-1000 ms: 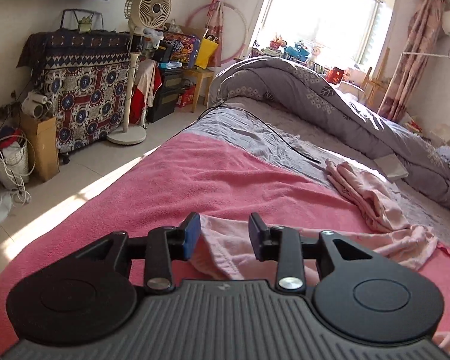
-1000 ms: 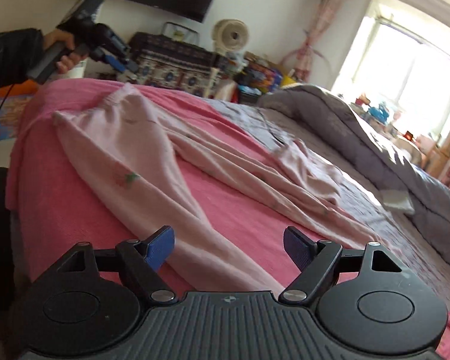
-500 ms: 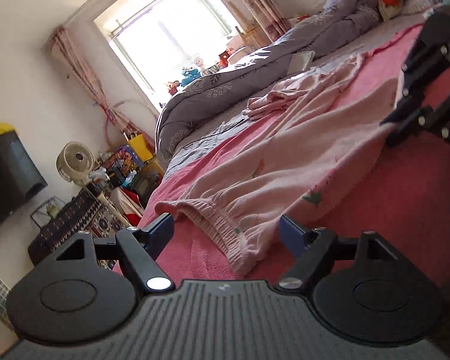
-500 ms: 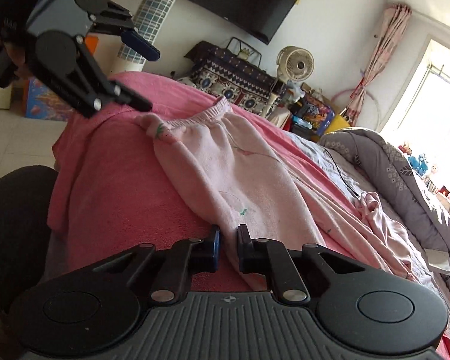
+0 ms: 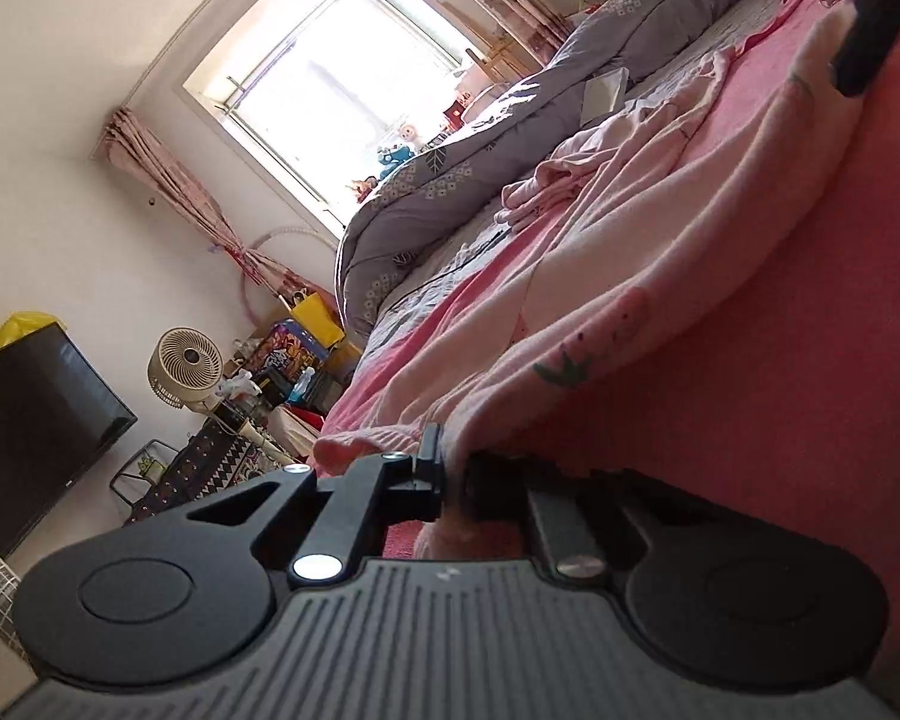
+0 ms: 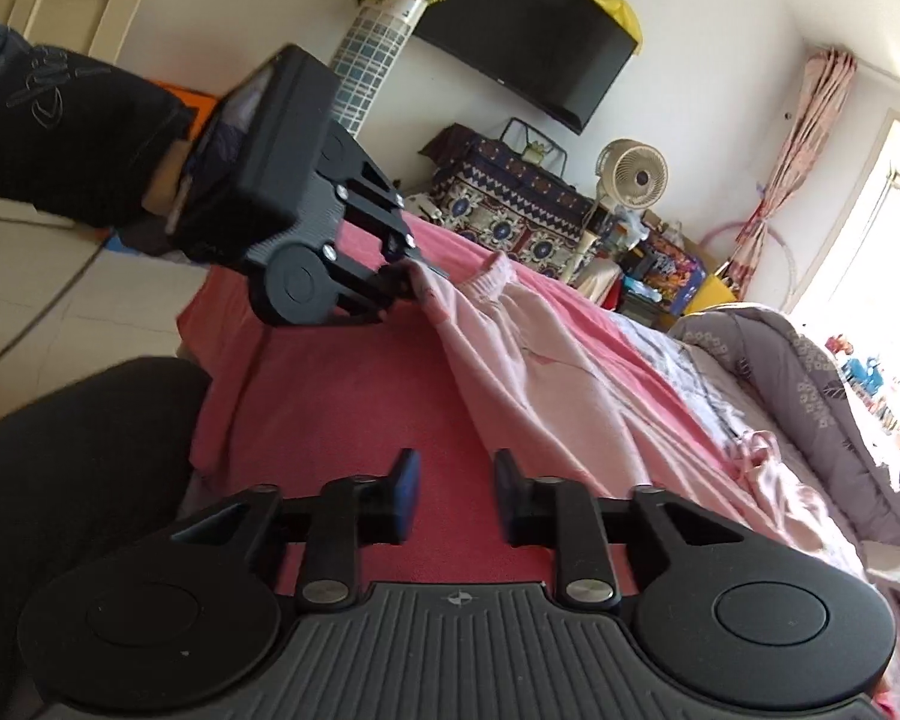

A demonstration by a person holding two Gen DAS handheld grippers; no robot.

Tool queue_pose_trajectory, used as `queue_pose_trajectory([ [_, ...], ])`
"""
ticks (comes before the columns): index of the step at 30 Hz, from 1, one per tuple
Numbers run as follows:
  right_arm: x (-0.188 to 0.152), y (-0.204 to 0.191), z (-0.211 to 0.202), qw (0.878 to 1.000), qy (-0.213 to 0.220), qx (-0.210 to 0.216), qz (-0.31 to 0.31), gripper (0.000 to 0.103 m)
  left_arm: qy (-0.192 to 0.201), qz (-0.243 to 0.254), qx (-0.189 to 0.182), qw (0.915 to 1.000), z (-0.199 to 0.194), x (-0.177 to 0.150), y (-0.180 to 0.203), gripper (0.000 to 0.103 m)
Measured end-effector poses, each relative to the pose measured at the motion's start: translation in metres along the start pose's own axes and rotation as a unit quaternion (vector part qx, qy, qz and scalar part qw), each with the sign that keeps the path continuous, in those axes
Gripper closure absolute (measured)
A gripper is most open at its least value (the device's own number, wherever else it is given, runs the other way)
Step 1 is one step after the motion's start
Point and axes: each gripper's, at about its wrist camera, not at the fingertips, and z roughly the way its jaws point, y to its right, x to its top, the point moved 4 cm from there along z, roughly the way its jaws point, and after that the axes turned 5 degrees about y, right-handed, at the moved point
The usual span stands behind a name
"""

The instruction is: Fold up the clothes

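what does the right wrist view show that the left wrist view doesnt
Only the right wrist view shows the person's black sleeve, the whole left hand-held gripper from outside, its jaws closing on the waistband corner of the pink trousers, and the right hand-held gripper opening over bare blanket. Only the left wrist view shows the bright window fully and a white booklet on the bed. Both share the trousers, red blanket, grey duvet, fan and television.

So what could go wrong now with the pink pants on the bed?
The left gripper is closing on just the waistband corner of the pale pink fleece pants, so the cloth might slip out. The right gripper is opening with nothing between its fingers, over the red blanket; pulling now could drag the pants crooked.
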Motion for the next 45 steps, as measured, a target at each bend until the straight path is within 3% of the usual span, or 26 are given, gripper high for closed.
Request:
queue_pose_trajectory([
  [1, -0.004, 0.008, -0.001, 1.0, -0.008, -0.004, -0.011, 0.034, 0.005, -0.006, 0.007, 0.9999, -0.006, 0.002, -0.005, 0.094],
  [2, -0.009, 0.015, -0.001, 1.0, -0.016, -0.007, -0.021, 0.03, 0.01, -0.012, 0.013, 0.9998, -0.012, 0.003, -0.01, 0.094],
  [8, -0.02, 0.03, 0.032, 0.993, -0.064, -0.008, -0.096, 0.031, 0.028, -0.037, 0.027, 0.9986, -0.034, 0.01, -0.026, 0.094],
  [9, -0.024, 0.03, 0.036, 0.993, -0.075, -0.003, -0.091, 0.033, 0.028, -0.036, 0.025, 0.9986, -0.038, 0.009, -0.026, 0.094],
  [11, -0.028, 0.025, 0.037, 0.994, -0.091, 0.009, -0.064, 0.078, 0.026, -0.033, 0.02, 0.9989, -0.048, 0.005, -0.025, 0.094],
  [12, -0.031, 0.016, 0.03, 0.994, -0.089, 0.023, -0.062, 0.083, 0.022, -0.034, 0.015, 0.9991, -0.053, 0.002, -0.025, 0.094],
  [15, -0.039, -0.014, 0.01, 0.992, -0.085, 0.058, -0.07, 0.083, 0.004, -0.037, -0.002, 0.9993, -0.063, -0.007, -0.022, 0.093],
  [19, -0.049, -0.038, -0.006, 0.991, -0.088, 0.072, -0.069, 0.071, -0.031, -0.03, -0.017, 0.9989, -0.061, -0.025, -0.011, 0.092],
  [23, -0.04, -0.024, -0.03, 0.994, -0.062, 0.081, -0.044, 0.061, -0.053, -0.036, -0.022, 0.9977, -0.058, -0.035, -0.007, 0.091],
  [24, -0.038, -0.013, -0.038, 0.996, -0.056, 0.063, -0.033, 0.057, -0.056, -0.039, -0.022, 0.9974, -0.057, -0.037, -0.008, 0.091],
  [26, -0.039, 0.019, -0.051, 0.998, -0.055, 0.006, -0.002, 0.035, -0.061, -0.045, -0.022, 0.9969, -0.056, -0.04, -0.008, 0.09],
  [27, -0.044, 0.037, -0.056, 0.997, -0.061, -0.031, 0.023, 0.033, -0.063, -0.047, -0.023, 0.9966, -0.056, -0.041, -0.007, 0.089],
  [29, -0.062, 0.077, -0.065, 0.987, -0.079, -0.107, 0.095, 0.033, -0.066, -0.048, -0.023, 0.9964, -0.055, -0.042, -0.006, 0.089],
  [31, -0.083, 0.115, -0.074, 0.964, -0.098, -0.176, 0.172, 0.034, -0.069, -0.048, -0.023, 0.9962, -0.055, -0.042, -0.005, 0.089],
  [34, -0.113, 0.153, -0.082, 0.94, -0.115, -0.229, 0.225, 0.034, -0.071, -0.047, -0.022, 0.9961, -0.055, -0.042, -0.006, 0.088],
  [36, -0.131, 0.181, -0.089, 0.908, -0.112, -0.285, 0.285, 0.034, -0.074, -0.049, -0.021, 0.9958, -0.055, -0.041, -0.006, 0.088],
  [38, -0.155, 0.209, -0.095, 0.857, -0.096, -0.328, 0.386, 0.034, -0.075, -0.052, -0.018, 0.9956, -0.055, -0.04, -0.007, 0.088],
  [40, -0.178, 0.224, -0.091, 0.817, -0.099, -0.36, 0.439, 0.034, -0.077, -0.056, -0.015, 0.9953, -0.056, -0.04, -0.008, 0.088],
  [45, -0.21, 0.192, -0.083, 0.833, -0.227, -0.43, 0.265, 0.034, -0.081, -0.063, -0.013, 0.9946, -0.059, -0.041, -0.011, 0.086],
])
